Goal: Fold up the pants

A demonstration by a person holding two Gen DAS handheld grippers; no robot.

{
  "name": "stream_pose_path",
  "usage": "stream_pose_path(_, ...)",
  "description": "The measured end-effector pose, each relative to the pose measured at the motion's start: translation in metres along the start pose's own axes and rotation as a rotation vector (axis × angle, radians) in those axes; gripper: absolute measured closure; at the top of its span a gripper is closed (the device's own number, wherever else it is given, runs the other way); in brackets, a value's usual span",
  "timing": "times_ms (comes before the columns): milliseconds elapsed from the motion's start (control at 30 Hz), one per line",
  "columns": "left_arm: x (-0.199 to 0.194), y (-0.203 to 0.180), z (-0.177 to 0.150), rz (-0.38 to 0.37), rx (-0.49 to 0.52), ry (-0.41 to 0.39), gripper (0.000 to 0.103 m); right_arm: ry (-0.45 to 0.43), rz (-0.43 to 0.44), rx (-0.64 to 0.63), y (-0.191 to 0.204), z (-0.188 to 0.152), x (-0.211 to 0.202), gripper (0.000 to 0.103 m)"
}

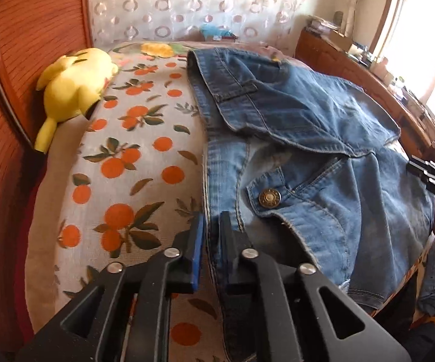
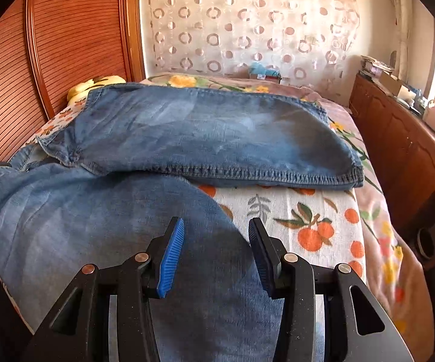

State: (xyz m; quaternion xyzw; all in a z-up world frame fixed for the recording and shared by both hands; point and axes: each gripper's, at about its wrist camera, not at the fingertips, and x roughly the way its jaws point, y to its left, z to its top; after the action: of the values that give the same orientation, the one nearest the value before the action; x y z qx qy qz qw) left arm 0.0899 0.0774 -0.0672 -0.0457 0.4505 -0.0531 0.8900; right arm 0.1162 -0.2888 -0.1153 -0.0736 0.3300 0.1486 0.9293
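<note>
Blue denim pants (image 1: 323,157) lie on a bed with an orange-print sheet (image 1: 127,157). Their waistband with a brass button (image 1: 268,198) faces the left wrist view. My left gripper (image 1: 212,226) is shut on the waistband edge of the pants. In the right wrist view one leg (image 2: 211,138) lies folded across the bed, and the other leg (image 2: 96,229) runs toward the camera. My right gripper (image 2: 216,235) is open, with the near leg's fabric between and under its fingers. The right gripper also shows at the right edge of the left wrist view (image 1: 428,172).
A yellow plush toy (image 1: 72,84) lies by the wooden headboard (image 1: 12,90) at the left. A wooden dresser (image 2: 404,150) with clutter stands along the right side under a bright window. A patterned curtain (image 2: 247,24) hangs behind the bed.
</note>
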Motion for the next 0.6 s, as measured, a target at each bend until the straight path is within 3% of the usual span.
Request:
stream_pose_path(167, -0.027, 0.003, 0.004, -0.007, -0.024, -0.086, 0.072, 0.028, -0.017, -0.004, -0.004, -0.005, 0.005, 0.057)
stream_pose_path(300, -0.034, -0.012, 0.015, -0.075, 0.026, -0.131, 0.071, 0.033, -0.012, 0.006, -0.006, -0.008, 0.009, 0.056)
stream_pose_path(467, -0.006, -0.038, 0.037, -0.107, 0.116, -0.086, 0.071, 0.021, -0.031, -0.03, -0.002, -0.009, 0.008, 0.056)
stream_pose_path(600, 0.019, -0.051, 0.036, -0.13, 0.179, 0.004, 0.073, 0.019, -0.019, -0.018, -0.004, -0.011, 0.008, 0.056)
